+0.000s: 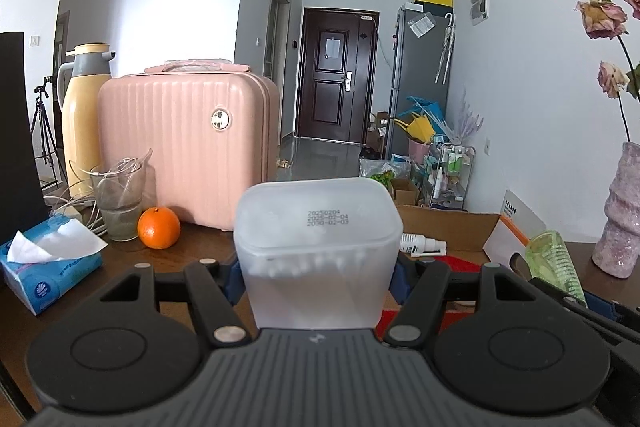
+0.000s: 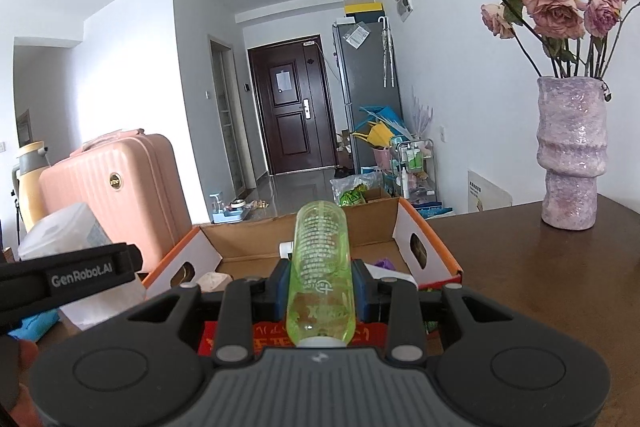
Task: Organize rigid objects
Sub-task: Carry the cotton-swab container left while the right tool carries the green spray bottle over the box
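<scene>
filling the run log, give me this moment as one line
left gripper: shut on swab box | right gripper: shut on green bottle | both above cardboard box | nothing released yet

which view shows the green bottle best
The right wrist view: the green bottle lies centred between the right gripper fingers, nearly whole, its print showing. The left wrist view catches only part of it at the right edge.

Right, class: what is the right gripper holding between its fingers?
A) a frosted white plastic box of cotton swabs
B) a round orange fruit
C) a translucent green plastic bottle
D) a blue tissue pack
C: the right wrist view shows the right gripper clamped on the translucent green plastic bottle, above the open cardboard box.
</scene>
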The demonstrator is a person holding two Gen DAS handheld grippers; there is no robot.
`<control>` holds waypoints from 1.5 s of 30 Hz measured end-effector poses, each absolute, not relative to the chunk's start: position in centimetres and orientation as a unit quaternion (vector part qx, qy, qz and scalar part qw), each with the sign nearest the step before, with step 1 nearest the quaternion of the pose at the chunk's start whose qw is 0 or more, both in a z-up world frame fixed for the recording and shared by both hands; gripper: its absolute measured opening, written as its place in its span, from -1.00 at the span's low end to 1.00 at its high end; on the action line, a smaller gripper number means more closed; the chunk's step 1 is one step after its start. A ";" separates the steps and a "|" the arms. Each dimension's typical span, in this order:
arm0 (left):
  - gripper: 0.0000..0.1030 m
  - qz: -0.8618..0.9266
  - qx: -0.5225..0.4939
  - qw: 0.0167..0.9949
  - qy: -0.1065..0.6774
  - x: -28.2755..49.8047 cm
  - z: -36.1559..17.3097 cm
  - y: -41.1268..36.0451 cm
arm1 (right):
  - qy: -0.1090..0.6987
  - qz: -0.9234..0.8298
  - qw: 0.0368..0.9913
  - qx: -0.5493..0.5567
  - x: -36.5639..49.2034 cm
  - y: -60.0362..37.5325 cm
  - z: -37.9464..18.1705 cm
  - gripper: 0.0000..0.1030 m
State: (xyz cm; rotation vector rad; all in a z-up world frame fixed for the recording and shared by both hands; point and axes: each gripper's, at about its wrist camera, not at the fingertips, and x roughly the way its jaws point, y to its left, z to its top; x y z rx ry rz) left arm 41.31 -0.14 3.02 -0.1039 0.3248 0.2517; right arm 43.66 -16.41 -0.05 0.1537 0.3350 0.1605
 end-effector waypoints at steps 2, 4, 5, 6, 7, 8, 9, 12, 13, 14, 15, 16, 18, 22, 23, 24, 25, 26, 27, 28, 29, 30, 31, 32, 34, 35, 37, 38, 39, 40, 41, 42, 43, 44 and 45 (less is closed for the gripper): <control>0.31 0.125 -0.053 0.978 0.159 41.8 3.1 -0.2 | 0.166 0.080 0.980 0.076 43.9 -16.4 0.0 -0.41; 0.31 0.126 -0.054 0.978 0.157 42.4 3.2 -0.2 | 0.164 0.080 0.980 0.076 44.6 -16.3 0.0 -0.41; 0.31 0.126 -0.054 0.978 0.157 42.7 3.2 -0.2 | 0.164 0.080 0.980 0.076 44.9 -16.2 0.1 -0.41; 0.31 0.125 -0.054 0.978 0.156 42.9 3.2 -0.3 | 0.164 0.080 0.980 0.076 45.3 -16.2 0.1 -0.41; 0.31 0.124 -0.054 0.978 0.156 43.2 3.2 -0.3 | 0.164 0.080 0.980 0.075 45.7 -16.1 0.1 -0.41; 0.31 0.124 -0.054 0.979 0.155 43.5 3.2 -0.4 | 0.163 0.079 0.981 0.073 45.9 -16.0 0.1 -0.41; 0.31 0.124 -0.053 0.979 0.154 43.8 3.2 -0.4 | 0.162 0.078 0.981 0.071 46.2 -16.0 0.1 -0.41; 0.31 0.123 -0.051 0.979 0.153 44.7 3.2 -0.6 | 0.161 0.077 0.981 0.069 47.2 -15.9 0.1 -0.41; 0.31 0.123 -0.051 0.979 0.153 45.0 3.2 -0.6 | 0.161 0.077 0.981 0.069 47.5 -15.8 0.1 -0.41; 0.31 0.123 -0.051 0.979 0.153 45.3 3.2 -0.6 | 0.161 0.078 0.981 0.068 47.8 -15.8 0.1 -0.41; 0.31 0.122 -0.051 0.979 0.153 45.3 3.2 -0.6 | 0.161 0.077 0.982 0.068 48.1 -15.7 0.1 -0.41; 0.31 0.122 -0.050 0.979 0.153 45.6 3.1 -0.6 | 0.161 0.077 0.981 0.068 48.1 -15.7 0.0 -0.41; 0.31 0.123 -0.050 0.979 0.153 46.2 3.1 -0.6 | 0.162 0.078 0.981 0.068 48.3 -15.7 0.0 -0.41; 0.31 0.124 -0.049 0.980 0.150 47.2 3.1 -0.7 | 0.163 0.077 0.981 0.071 49.4 -15.4 0.0 -0.41; 0.31 0.124 -0.049 0.980 0.150 47.5 3.1 -0.7 | 0.163 0.076 0.981 0.071 49.7 -15.3 0.0 -0.41; 0.31 0.124 -0.048 0.980 0.149 47.8 3.1 -0.6 | 0.162 0.075 0.981 0.070 50.0 -15.2 0.0 -0.41; 0.31 0.124 -0.047 0.980 0.148 48.0 3.1 -0.6 | 0.162 0.074 0.981 0.070 50.3 -15.1 0.0 -0.41; 0.31 0.124 -0.047 0.980 0.148 48.3 3.1 -0.7 | 0.162 0.074 0.982 0.071 50.5 -15.1 0.0 -0.41; 0.31 0.125 -0.046 0.980 0.147 48.6 3.1 -0.6 | 0.162 0.074 0.982 0.070 50.8 -15.0 0.0 -0.41; 0.31 0.125 -0.046 0.980 0.147 48.8 3.1 -0.6 | 0.161 0.073 0.982 0.070 51.0 -14.9 0.0 -0.41; 0.31 0.124 -0.045 0.980 0.147 49.0 3.1 -0.6 | 0.161 0.073 0.982 0.070 51.2 -14.8 0.0 -0.41; 0.31 0.125 -0.044 0.980 0.146 49.3 3.1 -0.7 | 0.162 0.073 0.982 0.069 51.4 -14.8 0.0 -0.41; 0.31 0.125 -0.043 0.980 0.146 49.5 3.0 -0.7 | 0.162 0.074 0.982 0.068 51.7 -14.7 0.0 -0.41; 0.31 0.125 -0.042 0.981 0.146 49.7 3.0 -0.7 | 0.162 0.073 0.982 0.067 51.9 -14.6 0.0 -0.41; 0.31 0.125 -0.039 0.981 0.145 50.2 3.0 -0.7 | 0.162 0.074 0.982 0.065 52.4 -14.4 0.0 -0.41; 0.31 0.125 -0.038 0.981 0.144 50.4 3.0 -0.7 | 0.163 0.074 0.982 0.065 52.6 -14.3 0.0 -0.41; 0.31 0.126 -0.034 0.981 0.143 50.9 2.9 -0.9 | 0.163 0.074 0.982 0.067 53.1 -14.1 0.0 -0.41; 0.31 0.126 -0.033 0.981 0.143 51.2 2.8 -0.9 | 0.164 0.075 0.981 0.067 53.4 -14.0 0.1 -0.41; 0.31 0.127 -0.031 0.981 0.144 51.5 2.8 -0.9 | 0.165 0.074 0.981 0.067 53.7 -13.9 0.1 -0.41; 0.31 0.128 -0.029 0.981 0.144 51.7 2.7 -0.9 | 0.166 0.073 0.981 0.066 54.0 -13.8 0.1 -0.41; 0.31 0.131 -0.028 0.981 0.144 52.0 2.6 -1.0 | 0.167 0.072 0.981 0.065 54.4 -13.7 0.0 -0.41; 0.31 0.133 -0.026 0.980 0.144 52.2 2.5 -1.1 | 0.169 0.071 0.981 0.065 54.6 -13.7 0.0 -0.41; 0.31 0.134 -0.023 0.980 0.145 52.4 2.3 -1.2 | 0.171 0.070 0.981 0.065 55.0 -13.6 0.0 -0.41; 0.31 0.135 -0.020 0.980 0.146 52.7 2.2 -1.3 | 0.173 0.069 0.980 0.066 55.2 -13.6 0.0 -0.41; 0.31 0.137 -0.019 0.980 0.146 53.0 2.1 -1.2 | 0.175 0.069 0.980 0.067 55.4 -13.5 -0.1 -0.41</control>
